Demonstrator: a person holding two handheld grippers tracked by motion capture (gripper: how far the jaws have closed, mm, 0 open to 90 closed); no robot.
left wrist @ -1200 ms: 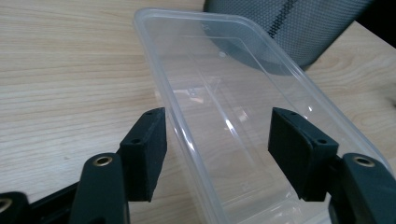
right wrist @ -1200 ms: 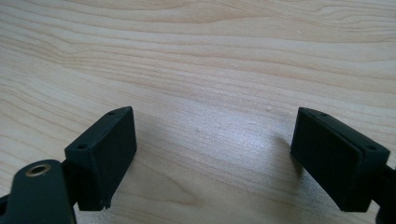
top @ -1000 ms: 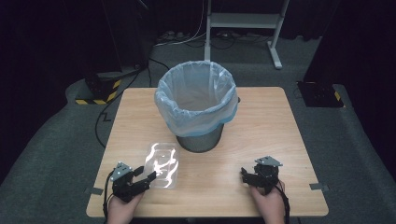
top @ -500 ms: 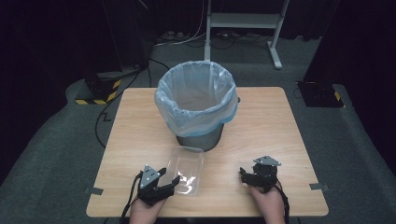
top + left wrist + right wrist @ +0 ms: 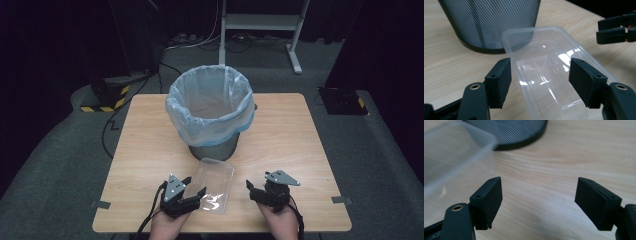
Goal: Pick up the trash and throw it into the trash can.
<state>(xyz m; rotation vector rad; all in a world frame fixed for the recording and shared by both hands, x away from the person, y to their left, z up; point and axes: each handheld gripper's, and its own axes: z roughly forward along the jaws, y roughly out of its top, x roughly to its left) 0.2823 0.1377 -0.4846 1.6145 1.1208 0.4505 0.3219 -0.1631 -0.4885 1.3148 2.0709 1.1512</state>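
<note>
We hold the clear plastic container (image 5: 216, 184) with our left gripper (image 5: 192, 192), whose jaws are closed on its two long sides. The container is near the front edge of the table (image 5: 300, 130), just before the lined bin (image 5: 210, 112). Our right gripper (image 5: 252, 189) has just been closing, but it is still open and nothing is between its jaws.

Bin (image 5: 214, 145) blocks table (image 5: 300, 130) centre; bare wood both sides, clear tray (image 5: 216, 184) between hands.
</note>
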